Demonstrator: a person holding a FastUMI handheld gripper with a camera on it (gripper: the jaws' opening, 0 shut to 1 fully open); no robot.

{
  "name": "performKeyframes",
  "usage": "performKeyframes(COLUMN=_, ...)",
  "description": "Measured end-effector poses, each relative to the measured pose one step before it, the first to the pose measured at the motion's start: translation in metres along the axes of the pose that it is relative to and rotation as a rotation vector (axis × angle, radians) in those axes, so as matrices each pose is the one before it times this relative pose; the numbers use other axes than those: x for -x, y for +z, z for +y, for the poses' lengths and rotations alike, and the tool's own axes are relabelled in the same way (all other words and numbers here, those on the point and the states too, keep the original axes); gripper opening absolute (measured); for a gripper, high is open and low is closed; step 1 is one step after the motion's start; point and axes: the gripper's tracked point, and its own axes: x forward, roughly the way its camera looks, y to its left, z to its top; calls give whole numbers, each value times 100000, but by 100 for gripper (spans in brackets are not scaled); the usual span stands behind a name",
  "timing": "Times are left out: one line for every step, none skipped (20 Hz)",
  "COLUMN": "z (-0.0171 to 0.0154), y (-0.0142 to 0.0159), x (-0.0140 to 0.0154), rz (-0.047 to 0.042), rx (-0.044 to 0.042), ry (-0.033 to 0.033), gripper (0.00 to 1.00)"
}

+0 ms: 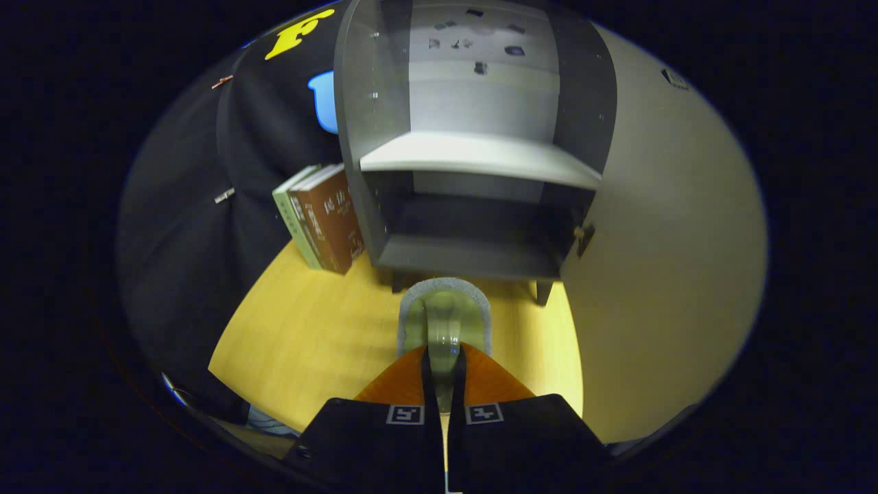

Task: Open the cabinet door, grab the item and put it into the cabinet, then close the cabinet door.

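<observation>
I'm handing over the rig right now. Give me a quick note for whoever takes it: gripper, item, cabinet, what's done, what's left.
Gripper: shut on the green brush, both fingers pressing its clear handle, held above the wooden table.
Cabinet: just ahead, its door swung wide open to the right, lower compartment free.
Books lean beside the cabinet's left wall.
Done: door open, item grabbed.
Left: put the brush into the cabinet, release, close the door.

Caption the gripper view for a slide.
Tongs shut on a sponge brush, facing the open cabinet beside two books.
</observation>
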Motion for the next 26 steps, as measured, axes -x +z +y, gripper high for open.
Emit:
performKeyframes(z=-205, y=2362, x=41, rz=-3638, rx=1006, ry=464, gripper=8)
performKeyframes(z=-432, y=2424, x=-321, rz=-4400, rx=1740, ry=-357, gripper=9)
performKeyframes(z=-594, y=2489, x=-207, rz=-4202, rx=2509, ry=-617, gripper=9)
performKeyframes(z=-657, y=2208, x=-421, rz=-3753, rx=1786, ry=-799, gripper=9)
performKeyframes(z=-477, y=2147, x=-770, rz=-3752, rx=448, ry=-108, gripper=9)
performKeyframes(z=-172, y=2285, x=-1044, rz=-3216, rx=-291, ry=319, gripper=9)
performKeyframes(z=-292, y=2011, x=-964, rz=-2653, rx=-385, ry=-67, gripper=9)
performKeyframes(z=-339, y=1585, x=-1082, rz=-2624, rx=130, ry=-789, gripper=9)
performKeyframes(z=-665, y=1045, x=-1011, rz=-2086, rx=192, ry=-1281, gripper=9)
performKeyframes(z=-382, y=910, x=-1103, rz=-1658, rx=-665, ry=-852, gripper=9)
performKeyframes(z=-404, y=811, x=-966, rz=-745, rx=-1749, ry=-332, gripper=9)
performKeyframes(z=-449, y=758, x=-1559, rz=-315, rx=-1832, ry=-500, gripper=9)
performKeyframes(z=-396, y=150, x=-1316, rz=72, rx=-1282, ry=-971, gripper=9)
performKeyframes(z=-264, y=43, x=-1427, rz=416, rx=-881, ry=-1169, gripper=9)
performKeyframes(z=-172, y=160, x=-1241, rz=-86, rx=-895, ry=-427, gripper=9)
performKeyframes(z=-33, y=-37, x=-1349, rz=677, rx=-546, ry=-102, gripper=9)
performKeyframes(z=20, y=-132, x=-871, rz=1154, rx=-18, ry=214, gripper=9)
performKeyframes(z=77, y=-4, x=-1152, rz=723, rx=128, ry=-49, gripper=9)
performKeyframes(z=-138, y=-168, x=-940, rz=982, rx=20, ry=-584, gripper=9)
performKeyframes(z=62, y=-383, x=-808, rz=1337, rx=-45, ry=-335, gripper=8)
performKeyframes(z=2, y=-299, x=-621, rz=882, rx=-443, ry=48, gripper=8)
performKeyframes(z=147, y=-314, x=-484, rz=990, rx=-256, ry=324, gripper=9)
performKeyframes(z=-105, y=-261, x=-351, rz=726, rx=139, ry=-100, gripper=8)
performKeyframes(z=-6, y=-16, x=-363, rz=-414, rx=162, ry=66, gripper=8)
performKeyframes(z=7, y=192, x=-328, rz=-956, rx=-858, ry=32, gripper=13)
performKeyframes(z=144, y=104, x=-268, rz=-581, rx=-887, ry=383, gripper=13)
